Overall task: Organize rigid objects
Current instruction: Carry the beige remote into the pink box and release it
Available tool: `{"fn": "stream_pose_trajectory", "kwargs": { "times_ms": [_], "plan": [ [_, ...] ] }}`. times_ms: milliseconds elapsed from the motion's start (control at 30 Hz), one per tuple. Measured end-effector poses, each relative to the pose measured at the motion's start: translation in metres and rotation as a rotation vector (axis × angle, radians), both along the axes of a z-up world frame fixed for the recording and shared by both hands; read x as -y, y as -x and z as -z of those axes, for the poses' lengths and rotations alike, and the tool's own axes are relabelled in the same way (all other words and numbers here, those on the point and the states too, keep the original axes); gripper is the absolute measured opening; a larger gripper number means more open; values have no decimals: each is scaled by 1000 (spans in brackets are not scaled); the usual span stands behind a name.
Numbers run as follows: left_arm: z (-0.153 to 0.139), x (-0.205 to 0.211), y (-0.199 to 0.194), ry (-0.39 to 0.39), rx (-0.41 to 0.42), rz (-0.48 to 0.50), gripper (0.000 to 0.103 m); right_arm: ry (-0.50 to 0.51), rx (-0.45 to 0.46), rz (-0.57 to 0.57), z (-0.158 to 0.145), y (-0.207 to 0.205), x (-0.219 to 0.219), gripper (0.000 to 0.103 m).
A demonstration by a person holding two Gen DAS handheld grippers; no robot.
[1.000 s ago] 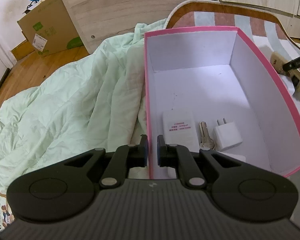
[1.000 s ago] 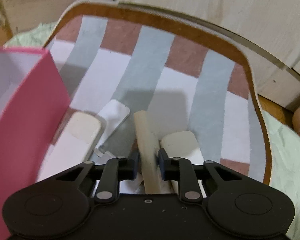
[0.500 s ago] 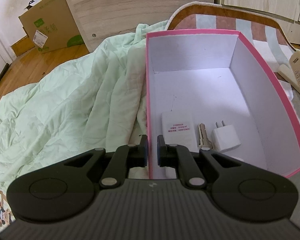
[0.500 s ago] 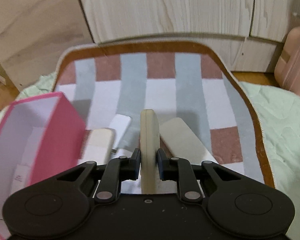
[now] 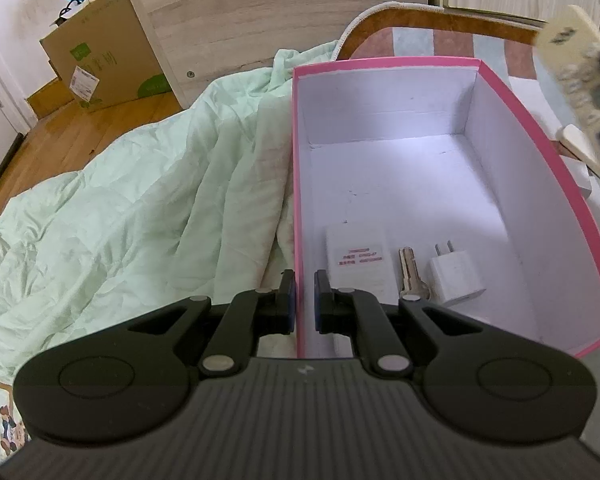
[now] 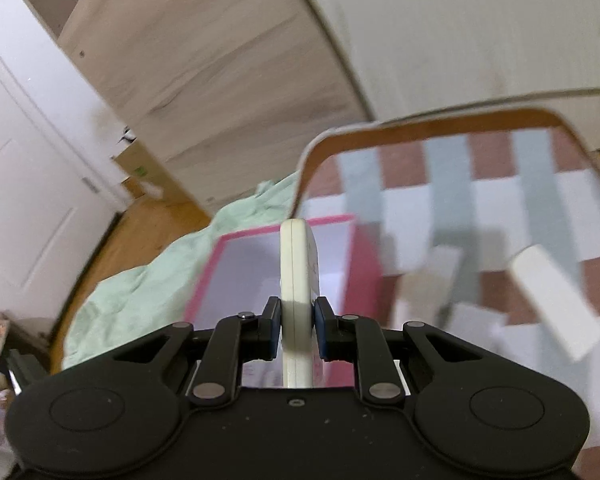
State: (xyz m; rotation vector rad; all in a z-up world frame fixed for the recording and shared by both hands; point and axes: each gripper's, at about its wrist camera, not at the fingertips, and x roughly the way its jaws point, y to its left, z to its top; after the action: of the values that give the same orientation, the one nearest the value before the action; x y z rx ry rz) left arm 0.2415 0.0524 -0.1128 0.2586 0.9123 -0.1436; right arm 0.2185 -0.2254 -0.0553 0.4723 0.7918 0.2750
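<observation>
between the two black fingers of the left gripper (image 5: 304, 300) stands the near left wall of one pink cardboard box with a white inside (image 5: 512, 92), and the jaws are clamped tight on that thin wall. just ahead of this gripper, on the box floor, lie three things side by side: one flat white rectangular pack with a red-printed label (image 5: 358, 258), one silver metal key (image 5: 410, 276) and one small white plug adapter with two prongs (image 5: 454, 276). the key touches or nearly touches the adapter; the pack lies just left of the key. left of the gripper spreads one crumpled pale green quilt (image 5: 140, 208), and far beyond it sits one brown cardboard carton (image 5: 100, 60) on the wooden floor.

the right gripper (image 6: 296, 330) is closed on one cream plastic remote control (image 6: 298, 276), held edge-up between the pads and pointing away from the camera. from the left wrist view the same remote hangs in the air beyond the box's far right rim, tilted, its buttons and small display showing. ahead of the right gripper and below the remote is the pink box's open top. to the right of this gripper, on one striped mat of grey, brown and white (image 6: 452, 160), lie several pale flat pieces, blurred; i count at least three but cannot tell what they are.
</observation>
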Motion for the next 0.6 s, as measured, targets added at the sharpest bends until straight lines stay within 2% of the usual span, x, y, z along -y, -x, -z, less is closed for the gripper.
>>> {"fn": "stream_pose_trajectory", "kwargs": {
  "times_ms": [133,200,300,500,600],
  "plan": [
    [0,-2,-1,4,-2,6,6,-65,-90,-96,16,-26,-31,21],
    [-1,-4,-2,20,-10,4,6,-41,-143,-148,26,-42,-53,21],
    [-2,-6,-2,30,-11,4,6,-10,-177,-188,41,-64,-80,21],
    [0,-5,1,24,-1,8,6,-70,-275,-151,88,-118,-105,21],
    [-1,-8,0,40,-5,6,6,-160,-272,-86,101,-133,-104,21]
  ]
}}
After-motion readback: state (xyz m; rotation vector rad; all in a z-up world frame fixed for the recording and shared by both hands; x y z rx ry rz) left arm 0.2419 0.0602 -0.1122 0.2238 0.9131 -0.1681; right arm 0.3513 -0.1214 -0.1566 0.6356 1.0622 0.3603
